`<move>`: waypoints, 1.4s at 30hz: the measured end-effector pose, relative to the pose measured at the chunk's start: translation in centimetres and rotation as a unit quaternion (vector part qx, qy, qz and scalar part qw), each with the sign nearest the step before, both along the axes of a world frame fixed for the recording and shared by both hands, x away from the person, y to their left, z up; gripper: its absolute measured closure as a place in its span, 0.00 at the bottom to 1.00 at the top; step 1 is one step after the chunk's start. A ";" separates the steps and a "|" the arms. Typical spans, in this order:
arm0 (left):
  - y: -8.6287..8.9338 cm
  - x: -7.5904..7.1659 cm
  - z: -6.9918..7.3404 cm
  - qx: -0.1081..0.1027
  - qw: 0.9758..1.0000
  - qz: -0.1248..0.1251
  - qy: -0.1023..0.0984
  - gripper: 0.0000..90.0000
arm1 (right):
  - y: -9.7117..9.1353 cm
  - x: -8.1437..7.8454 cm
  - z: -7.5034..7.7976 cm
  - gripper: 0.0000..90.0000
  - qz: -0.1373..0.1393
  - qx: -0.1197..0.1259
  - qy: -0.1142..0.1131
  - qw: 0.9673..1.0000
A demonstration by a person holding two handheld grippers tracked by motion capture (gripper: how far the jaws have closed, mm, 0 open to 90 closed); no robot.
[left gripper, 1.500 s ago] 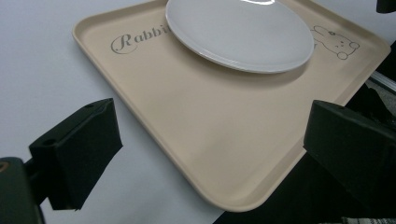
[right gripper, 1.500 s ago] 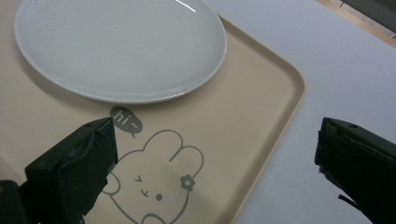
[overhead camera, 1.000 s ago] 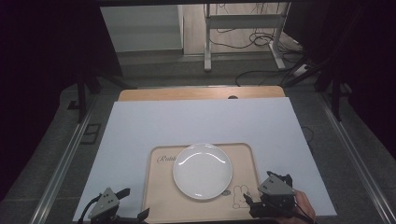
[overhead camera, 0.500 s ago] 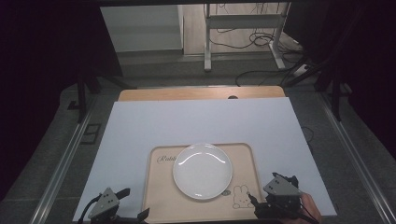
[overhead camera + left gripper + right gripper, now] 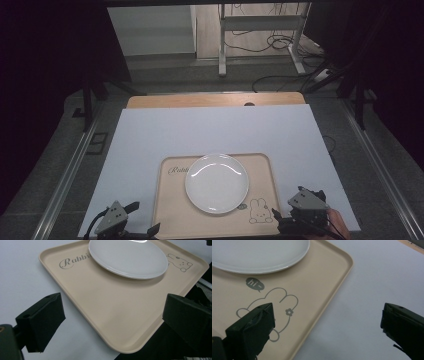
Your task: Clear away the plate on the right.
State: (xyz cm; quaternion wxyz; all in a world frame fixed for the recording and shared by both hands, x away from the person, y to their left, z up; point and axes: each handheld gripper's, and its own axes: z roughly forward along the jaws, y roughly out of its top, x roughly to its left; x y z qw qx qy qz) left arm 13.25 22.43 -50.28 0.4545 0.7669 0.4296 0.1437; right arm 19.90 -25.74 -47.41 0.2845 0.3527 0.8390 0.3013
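2 claws gape empty; right claw (image 5: 278, 216) has backed off the tray (image 5: 175, 215).

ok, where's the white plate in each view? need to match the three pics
High view: white plate sits at lower centre, on the beige tray.
Left gripper view: plate at top centre, cut by the top edge, right of the "Rabbit" lettering.
Right gripper view: plate at top left, cut by the edges, above the "hi~" bubble.
Shared landmark: the rabbit drawing printed on the tray beside the plate.
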 end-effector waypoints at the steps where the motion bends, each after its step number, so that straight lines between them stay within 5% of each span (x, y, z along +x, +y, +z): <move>1: 0.0 0.0 0.0 0.000 1.000 0.000 0.000 0.04 | -0.1 0.0 0.0 0.00 -0.001 -0.001 0.000 1.000; 42: 0.0 0.1 0.0 0.001 1.000 0.000 0.002 0.04 | -5.0 -1.0 0.4 0.00 -0.048 0.061 0.029 0.997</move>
